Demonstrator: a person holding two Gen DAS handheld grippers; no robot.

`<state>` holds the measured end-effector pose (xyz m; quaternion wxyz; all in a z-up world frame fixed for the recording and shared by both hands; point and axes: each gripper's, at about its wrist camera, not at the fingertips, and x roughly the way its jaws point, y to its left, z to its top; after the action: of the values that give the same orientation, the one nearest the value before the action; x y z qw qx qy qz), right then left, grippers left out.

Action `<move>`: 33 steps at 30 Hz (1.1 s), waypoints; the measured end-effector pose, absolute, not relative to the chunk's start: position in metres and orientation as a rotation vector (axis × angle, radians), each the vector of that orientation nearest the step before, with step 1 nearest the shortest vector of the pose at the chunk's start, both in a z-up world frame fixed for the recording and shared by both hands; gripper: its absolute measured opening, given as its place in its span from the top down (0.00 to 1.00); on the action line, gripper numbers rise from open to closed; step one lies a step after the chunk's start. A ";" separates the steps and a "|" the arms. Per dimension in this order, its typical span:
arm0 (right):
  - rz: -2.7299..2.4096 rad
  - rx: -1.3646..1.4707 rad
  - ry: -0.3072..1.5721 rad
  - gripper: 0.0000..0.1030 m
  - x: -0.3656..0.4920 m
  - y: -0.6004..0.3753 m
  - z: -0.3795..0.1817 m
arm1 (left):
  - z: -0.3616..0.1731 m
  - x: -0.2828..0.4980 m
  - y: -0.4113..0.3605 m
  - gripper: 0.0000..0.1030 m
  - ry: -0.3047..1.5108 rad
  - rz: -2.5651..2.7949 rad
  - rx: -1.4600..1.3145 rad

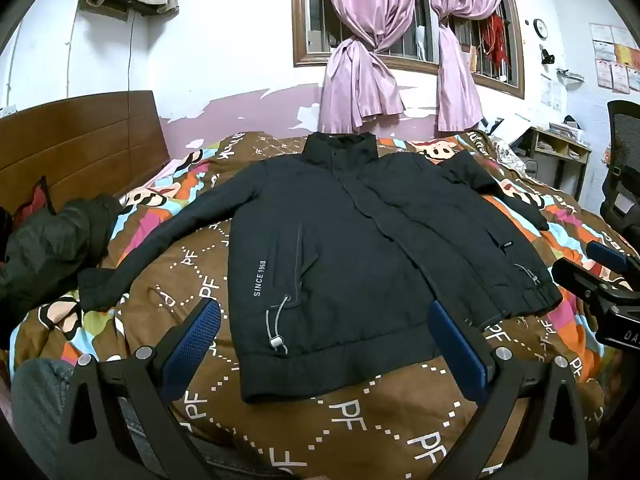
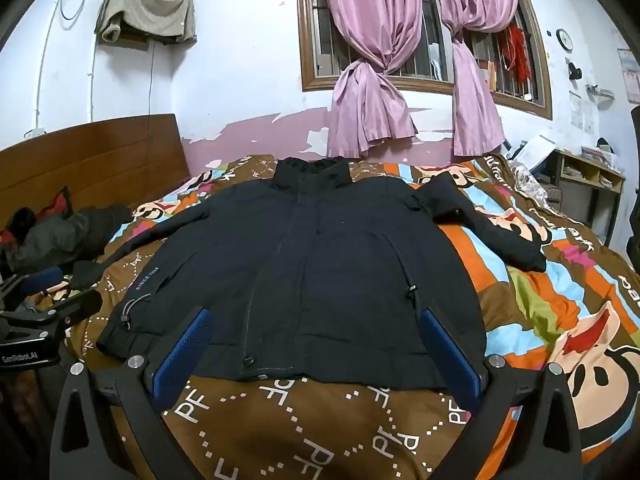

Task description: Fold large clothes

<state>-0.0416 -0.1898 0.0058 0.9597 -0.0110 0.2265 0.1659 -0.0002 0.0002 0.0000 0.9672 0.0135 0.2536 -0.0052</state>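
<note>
A black zip-up jacket lies flat and face up on the bed, collar toward the far wall, both sleeves spread out to the sides. It also shows in the right wrist view. My left gripper is open and empty, hovering above the jacket's hem near its left half. My right gripper is open and empty, hovering above the hem near the middle. The right gripper shows at the right edge of the left wrist view, and the left gripper at the left edge of the right wrist view.
A brown patterned quilt covers the bed. A dark crumpled garment lies at the left by the wooden headboard. Pink curtains hang at the window behind. A shelf and a black chair stand at the right.
</note>
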 end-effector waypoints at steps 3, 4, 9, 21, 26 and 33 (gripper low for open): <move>0.338 -0.023 0.465 0.00 -0.040 -0.190 0.005 | -0.001 0.000 0.001 0.02 0.521 -0.011 0.028; 0.337 -0.023 0.466 0.00 -0.040 -0.190 0.005 | -0.001 0.000 0.001 0.02 0.524 -0.012 0.027; 0.336 -0.021 0.466 0.00 -0.040 -0.191 0.007 | -0.005 0.002 -0.002 0.02 0.542 -0.015 0.023; 0.349 0.001 0.495 0.00 -0.035 -0.191 0.002 | -0.008 0.004 0.000 0.02 0.552 -0.031 0.018; 0.349 0.002 0.496 0.00 -0.035 -0.191 0.001 | -0.007 0.005 0.000 0.02 0.553 -0.030 0.016; 0.348 0.002 0.500 0.00 -0.032 -0.190 0.001 | -0.006 0.005 -0.001 0.02 0.554 -0.030 0.016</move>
<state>-0.0320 -0.1900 0.0011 0.9540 0.0010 0.2460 0.1713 0.0048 -0.0007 -0.0060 0.9617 0.0078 0.2736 -0.0147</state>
